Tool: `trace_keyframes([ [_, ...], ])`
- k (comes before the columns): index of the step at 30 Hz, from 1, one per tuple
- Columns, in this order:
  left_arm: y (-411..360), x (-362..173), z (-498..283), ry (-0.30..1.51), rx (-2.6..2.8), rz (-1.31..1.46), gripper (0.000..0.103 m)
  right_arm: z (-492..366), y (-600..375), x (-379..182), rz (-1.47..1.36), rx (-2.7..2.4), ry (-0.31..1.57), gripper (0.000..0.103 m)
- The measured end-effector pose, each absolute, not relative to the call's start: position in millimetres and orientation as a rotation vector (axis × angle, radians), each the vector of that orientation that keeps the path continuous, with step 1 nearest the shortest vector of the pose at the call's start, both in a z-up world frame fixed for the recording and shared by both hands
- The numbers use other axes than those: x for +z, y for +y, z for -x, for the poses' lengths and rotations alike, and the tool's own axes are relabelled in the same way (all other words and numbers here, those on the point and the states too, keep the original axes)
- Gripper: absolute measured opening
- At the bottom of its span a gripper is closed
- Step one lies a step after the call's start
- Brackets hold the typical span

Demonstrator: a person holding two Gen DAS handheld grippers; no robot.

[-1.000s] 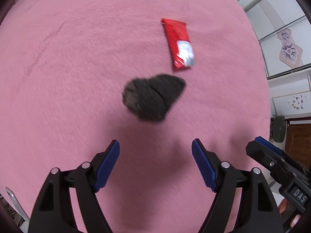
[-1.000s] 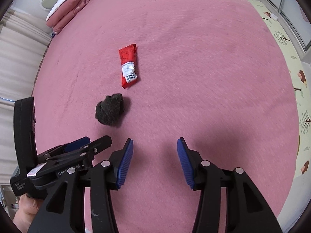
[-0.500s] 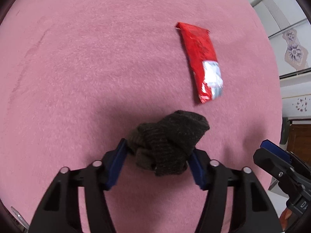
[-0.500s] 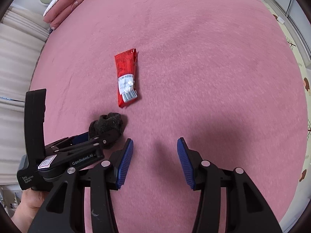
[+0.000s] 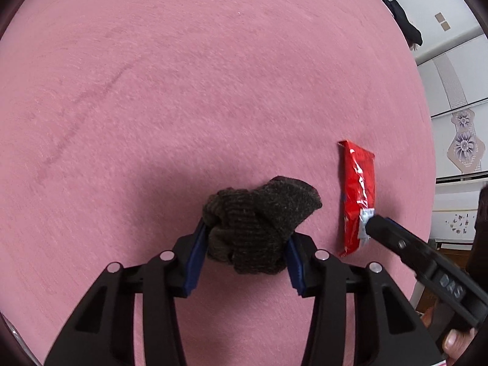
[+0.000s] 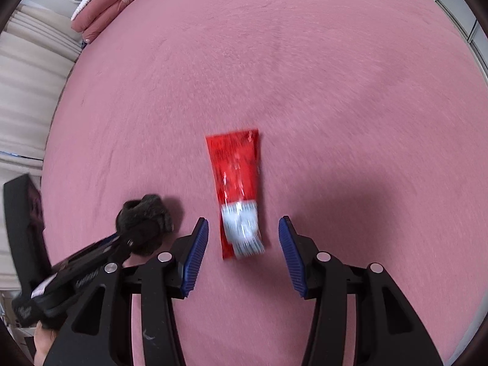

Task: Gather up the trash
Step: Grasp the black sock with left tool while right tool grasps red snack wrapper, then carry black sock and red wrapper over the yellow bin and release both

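Observation:
A dark grey knitted sock (image 5: 259, 222) is bunched up on the pink bed cover (image 5: 183, 91). My left gripper (image 5: 244, 256) is shut on the sock; it also shows in the right wrist view (image 6: 143, 222). A red snack wrapper (image 6: 238, 189) with a silver end lies flat on the cover. My right gripper (image 6: 244, 247) is open, its blue pads (image 6: 195, 256) on either side of the wrapper's silver end. The wrapper also shows in the left wrist view (image 5: 358, 195), with the right gripper's finger tip over its near end.
Folded pink bedding (image 6: 113, 3) and cream curtains (image 6: 27, 91) lie at the far left. White cabinets with flower panels (image 5: 460, 140) stand beyond the bed's right edge.
My left gripper has closed on the sock. My right gripper has moved forward and left until the wrapper's near end lies between its open pads.

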State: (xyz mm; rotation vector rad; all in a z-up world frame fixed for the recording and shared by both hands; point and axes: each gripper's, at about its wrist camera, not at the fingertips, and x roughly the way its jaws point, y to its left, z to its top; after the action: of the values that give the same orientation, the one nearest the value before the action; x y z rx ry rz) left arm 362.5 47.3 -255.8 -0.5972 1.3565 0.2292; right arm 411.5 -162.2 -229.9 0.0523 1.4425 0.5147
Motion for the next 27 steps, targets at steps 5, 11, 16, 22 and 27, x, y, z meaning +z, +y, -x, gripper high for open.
trace_keyframes([
  [5,48,-257,-371,1.369,0.225,0.603,0.046,-416,-148,-237,-0.017,0.485,1.462,0.044],
  [11,33,-259,-348,1.39,0.204,0.619,0.046,-395,-153,-236,-0.011,0.503,1.462,0.025],
  [16,21,-256,-333,1.413,0.17,0.657,0.046,-360,-187,-232,-0.061,0.506,1.47,0.024],
  [22,-15,-247,-305,1.439,0.139,0.628,0.046,-314,-234,-222,-0.077,0.482,1.479,0.024],
  [27,-54,-237,-283,1.47,0.102,0.563,0.046,-279,-273,-217,-0.104,0.45,1.485,0.024],
])
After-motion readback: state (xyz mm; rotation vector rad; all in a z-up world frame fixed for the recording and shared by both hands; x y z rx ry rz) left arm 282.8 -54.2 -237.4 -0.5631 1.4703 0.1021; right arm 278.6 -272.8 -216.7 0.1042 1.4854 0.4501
